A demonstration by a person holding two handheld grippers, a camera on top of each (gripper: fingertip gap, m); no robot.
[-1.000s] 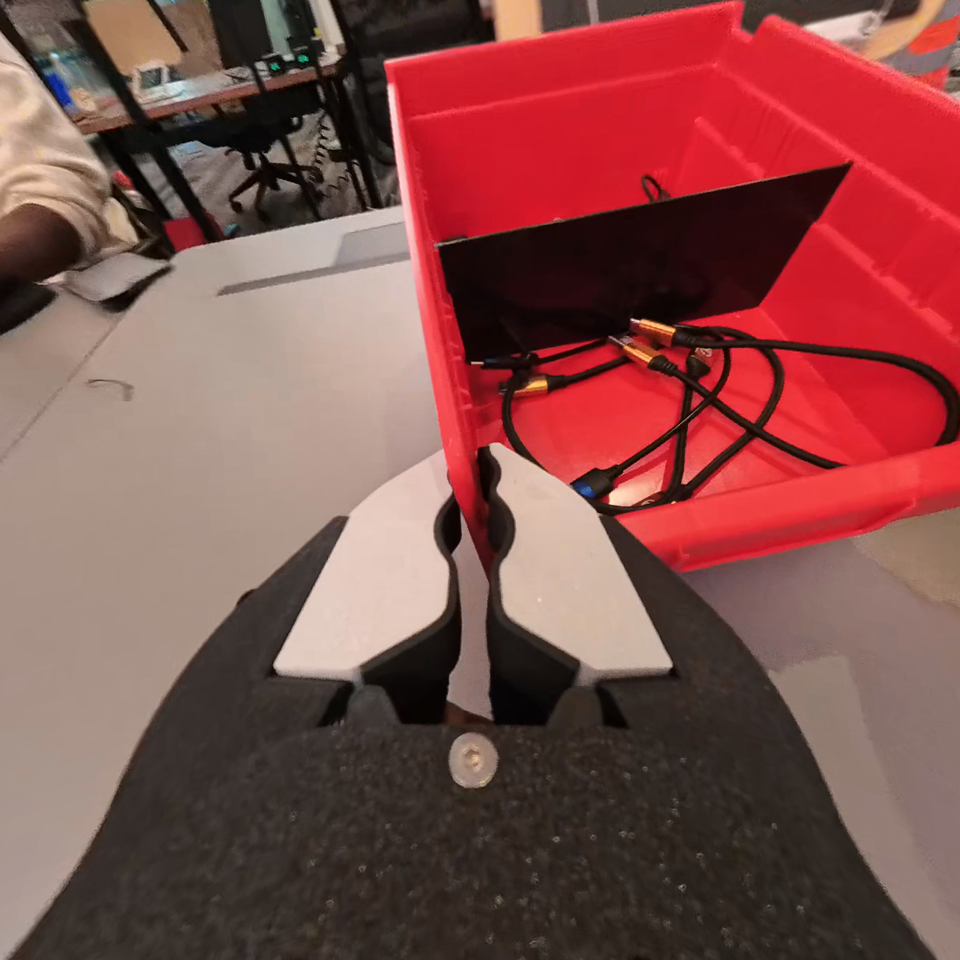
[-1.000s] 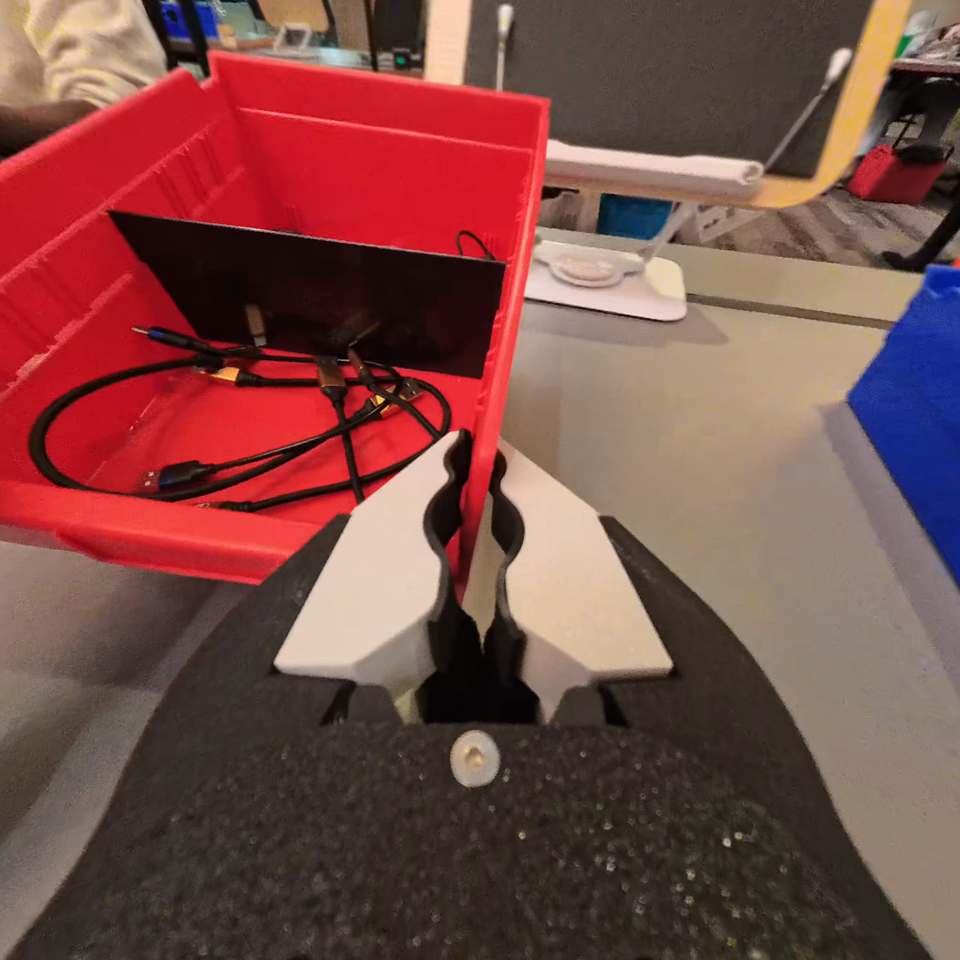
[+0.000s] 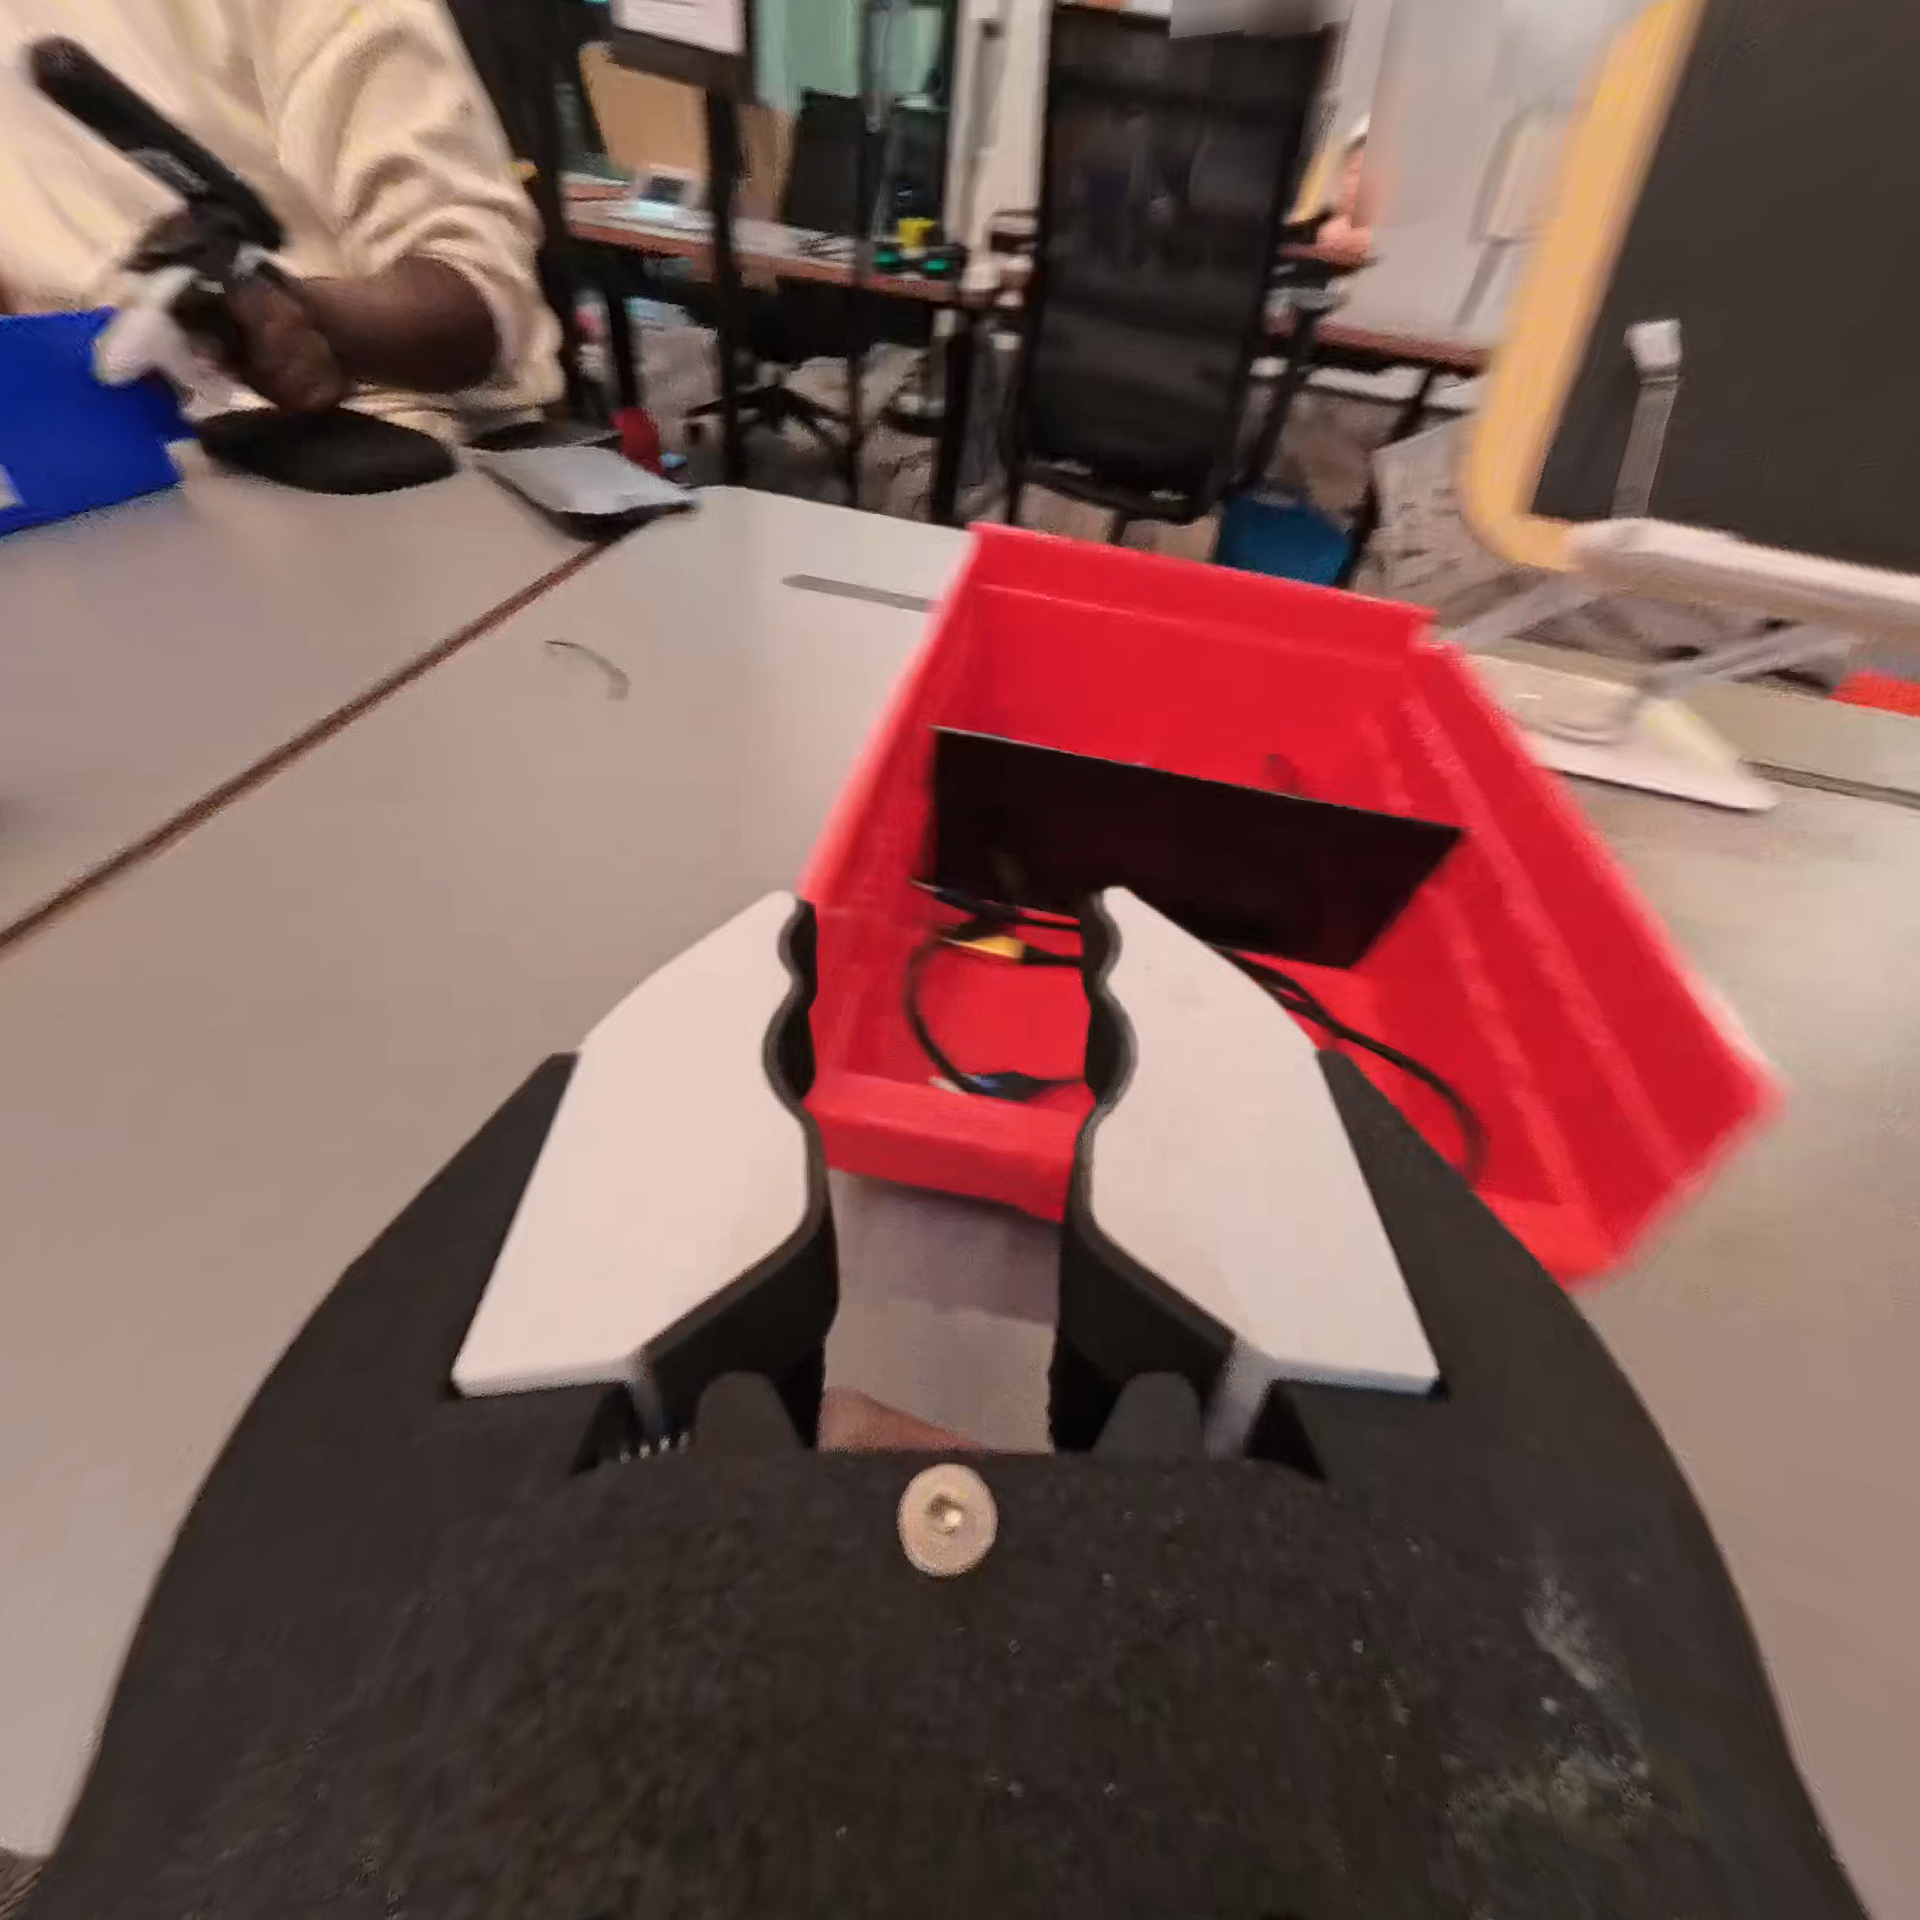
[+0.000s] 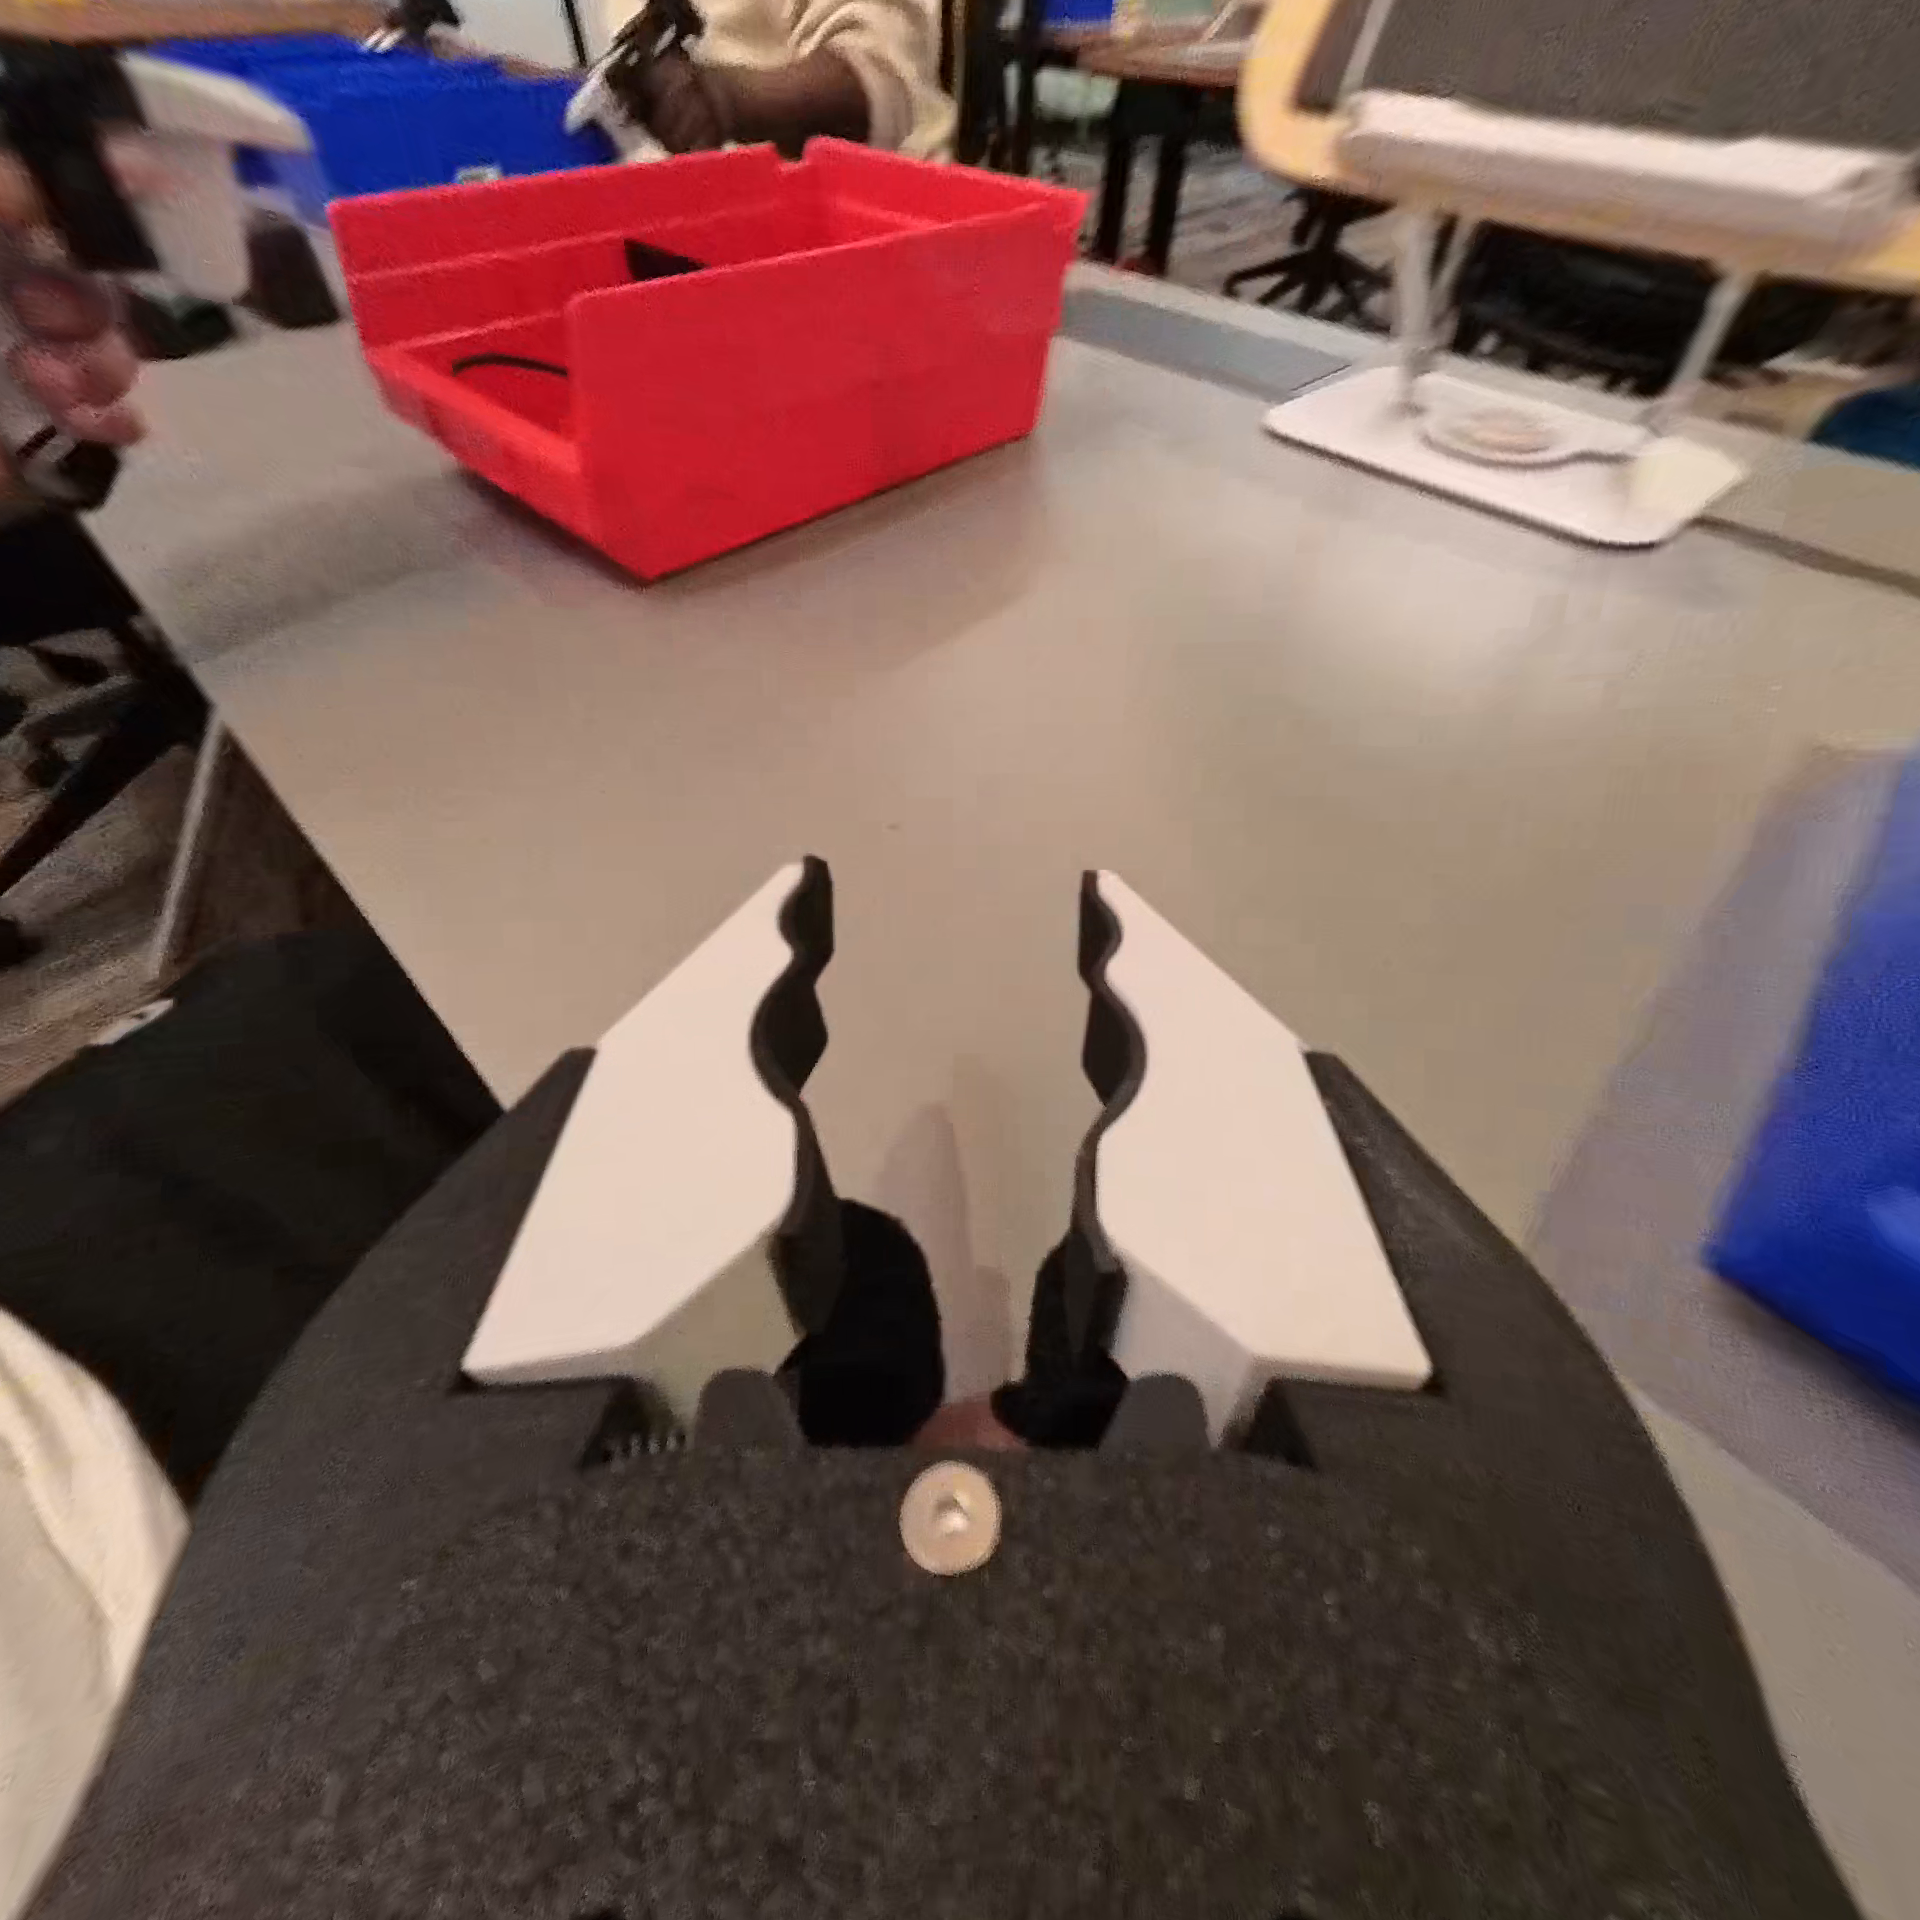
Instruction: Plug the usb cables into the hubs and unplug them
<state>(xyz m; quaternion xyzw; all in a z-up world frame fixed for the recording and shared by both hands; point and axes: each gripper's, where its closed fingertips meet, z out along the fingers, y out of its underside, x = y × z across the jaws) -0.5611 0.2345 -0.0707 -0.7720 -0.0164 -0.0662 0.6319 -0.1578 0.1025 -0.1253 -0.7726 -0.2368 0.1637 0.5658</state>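
A red bin stands on the grey table. Black USB cables with gold and blue plugs lie in its front part, before a black divider. My left gripper is open and empty, held just short of the bin's near left corner. In the right wrist view the same red bin stands far off at the upper left, with a bit of cable showing. My right gripper is open and empty over bare table. No hub shows.
A blue bin sits close at the right of my right gripper. A white stand is at the back right. Another person's hands work at the neighbouring table with blue bins. The table edge runs along the left. One gripper's finger ends stand about 45 centimeters off the other's.
Both grippers were shut on the red bin's side walls; now both have let go, opened and pulled back. The bin sits farther away, the right gripper far from it.
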